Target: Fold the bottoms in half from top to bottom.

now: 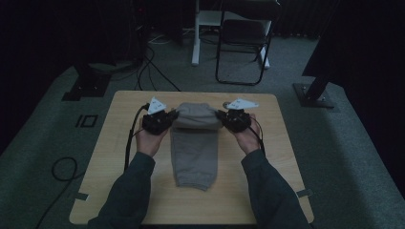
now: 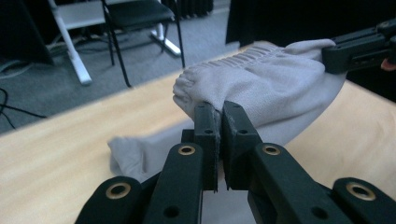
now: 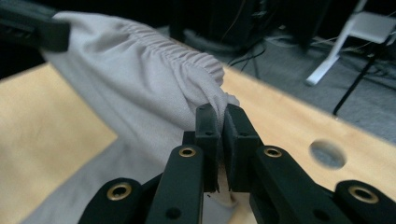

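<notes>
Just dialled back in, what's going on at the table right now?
A person is handling grey sweatpants on the wooden table with a gripper in each hand. The left gripper and the right gripper are each shut on one end of the elastic waistband, which is raised off the table at the far end. The legs, folded together, lie flat on the table towards the person. A folding chair stands on the carpet beyond the table.

It looked like a dim lab or studio: grey carpet, black curtains, a wooden table (image 1: 143,200), cables (image 1: 153,71) trailing on the floor, stand bases (image 1: 315,95) and a folding chair (image 1: 243,43) at the far side.
</notes>
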Available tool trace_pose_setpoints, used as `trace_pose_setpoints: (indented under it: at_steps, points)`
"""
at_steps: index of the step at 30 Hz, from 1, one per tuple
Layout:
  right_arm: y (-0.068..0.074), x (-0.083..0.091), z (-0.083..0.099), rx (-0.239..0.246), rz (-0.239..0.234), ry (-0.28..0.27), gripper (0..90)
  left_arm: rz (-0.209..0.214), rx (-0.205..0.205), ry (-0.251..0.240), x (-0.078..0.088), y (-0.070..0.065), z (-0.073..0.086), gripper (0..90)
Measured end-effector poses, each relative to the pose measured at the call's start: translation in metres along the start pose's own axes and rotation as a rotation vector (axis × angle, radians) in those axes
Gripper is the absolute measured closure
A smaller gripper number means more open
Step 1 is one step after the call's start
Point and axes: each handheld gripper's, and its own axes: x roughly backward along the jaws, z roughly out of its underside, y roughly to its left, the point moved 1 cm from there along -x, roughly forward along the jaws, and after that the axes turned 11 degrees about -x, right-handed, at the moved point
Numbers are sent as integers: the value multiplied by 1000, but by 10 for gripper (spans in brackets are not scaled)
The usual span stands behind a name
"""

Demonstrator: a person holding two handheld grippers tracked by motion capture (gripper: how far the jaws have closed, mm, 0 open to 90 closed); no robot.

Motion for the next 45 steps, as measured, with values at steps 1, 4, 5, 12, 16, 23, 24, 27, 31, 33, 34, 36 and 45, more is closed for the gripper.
trace_pose_setpoints:
  at_steps: [1, 4, 5, 12, 16, 23, 24, 27, 31, 33, 34, 36, 45]
  points:
    - [3, 0, 11, 8, -7, 28, 861, 5, -5, 16, 0, -3, 6, 853]
    - [11, -5, 43, 17, -30, 109, 860, 43, 3, 73, -3, -14, 36, 851]
    - [13, -7, 52, 20, -33, 132, 859, 55, 5, 95, -5, -18, 45, 849]
    - [21, -22, 110, -13, -62, 256, 858, 125, 29, 229, -19, -39, 99, 834]
    - [27, -26, 133, -13, -72, 315, 824, 164, 68, 277, -21, -45, 119, 775]
    - [28, -11, 117, -32, -109, 248, 585, 155, 60, 211, -8, -35, 99, 658]
    - [27, -9, 113, -37, -110, 231, 578, 147, 67, 202, -8, -32, 96, 649]
    - [20, -12, 102, -64, -75, 208, 692, 111, 91, 179, -14, -22, 88, 680]
    - [9, -32, 100, -85, 2, 243, 843, 72, 117, 222, -35, -12, 87, 898]
    - [5, -45, 102, -82, 33, 268, 852, 64, 126, 250, -48, -11, 90, 899]
    - [4, -48, 104, -82, 42, 274, 852, 64, 127, 259, -53, -10, 91, 898]
    - [3, -56, 106, -86, 57, 292, 852, 69, 132, 275, -62, -10, 94, 898]
    - [0, -58, 113, -126, -53, 279, 828, 119, 116, 251, -62, -21, 95, 864]
